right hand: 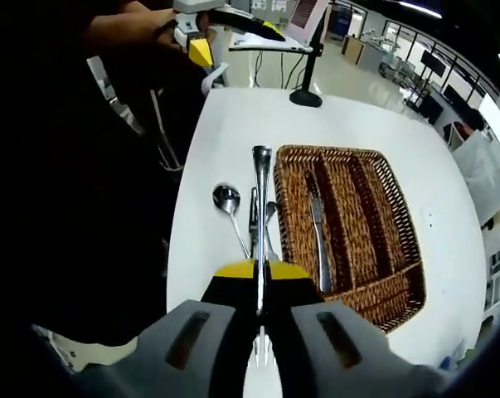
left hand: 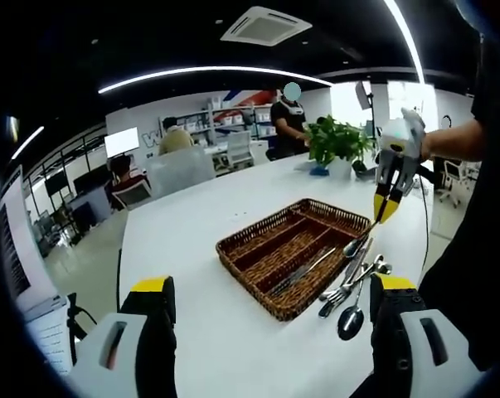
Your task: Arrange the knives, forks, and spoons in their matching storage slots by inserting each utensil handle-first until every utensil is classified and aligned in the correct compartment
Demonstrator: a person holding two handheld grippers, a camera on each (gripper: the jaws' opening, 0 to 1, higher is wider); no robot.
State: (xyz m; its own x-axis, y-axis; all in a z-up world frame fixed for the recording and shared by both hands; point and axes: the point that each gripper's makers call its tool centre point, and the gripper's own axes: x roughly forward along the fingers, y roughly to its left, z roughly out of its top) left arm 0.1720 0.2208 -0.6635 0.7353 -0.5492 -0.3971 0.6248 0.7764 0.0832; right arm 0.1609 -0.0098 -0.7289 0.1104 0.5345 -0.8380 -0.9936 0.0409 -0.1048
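Right gripper [right hand: 260,274] has its yellow-tipped jaws pressed together on a spoon [right hand: 261,178], which is lifted off the table and points straight ahead, bowl end far from the jaws. From the left gripper view, that same gripper [left hand: 385,212] hangs above the far side of the pile with the spoon [left hand: 356,244] slanting down from it. Left gripper [left hand: 270,294] has its jaws wide apart with nothing between them (they sit low over the near edge of the table).

Under it all is a big white table [right hand: 233,124]. On it sits a brown wicker tray [left hand: 266,245] with long slots. One knife [right hand: 318,240] lies in a slot of the tray [right hand: 382,207]. Just beside the tray, on the bare table, is a loose pile of cutlery [left hand: 349,286]. One more spoon [right hand: 228,201] lies a bit apart from that pile, on the side away from the tray. A green potted plant [left hand: 339,143] stands at the far end.
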